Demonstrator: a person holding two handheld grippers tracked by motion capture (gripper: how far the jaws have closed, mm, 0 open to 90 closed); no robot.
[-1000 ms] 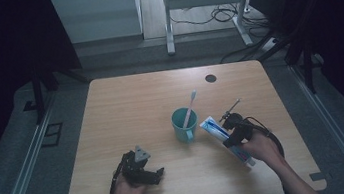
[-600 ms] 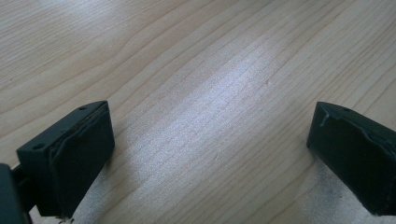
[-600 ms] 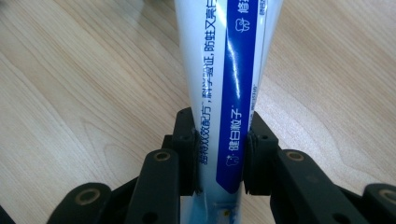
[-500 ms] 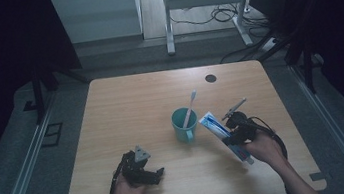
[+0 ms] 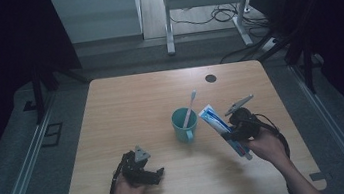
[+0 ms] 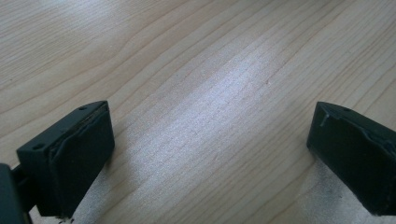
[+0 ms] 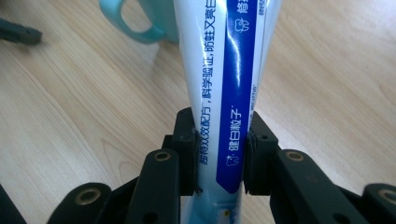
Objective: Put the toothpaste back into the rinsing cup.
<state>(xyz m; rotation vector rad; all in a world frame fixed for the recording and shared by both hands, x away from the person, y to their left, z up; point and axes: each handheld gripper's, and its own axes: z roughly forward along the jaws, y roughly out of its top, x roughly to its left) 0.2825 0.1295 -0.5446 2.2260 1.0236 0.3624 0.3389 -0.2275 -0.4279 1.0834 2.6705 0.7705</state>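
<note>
A teal mug (image 5: pixel 184 124) stands near the table's middle with a white toothbrush (image 5: pixel 190 105) leaning in it. My right gripper (image 5: pixel 233 131) is shut on a white and blue toothpaste tube (image 5: pixel 220 127), lifted off the table just right of the mug. In the right gripper view the tube (image 7: pixel 227 88) sits squeezed between the two black pads (image 7: pixel 186 149), and the mug's handle (image 7: pixel 128 25) lies beyond at upper left. My left gripper (image 5: pixel 159 173) rests near the front left of the table. Its jaws stand wide open over bare wood (image 6: pixel 210 116) with nothing between them.
The wooden table (image 5: pixel 131 107) has a dark round hole (image 5: pixel 211 78) at its back right. Cables trail from both grippers. Beyond the far edge stand a desk frame (image 5: pixel 198 3) and floor cables.
My right gripper has risen with the toothpaste tube and carried it slightly up the picture, beside the mug. The left gripper has stayed put.
</note>
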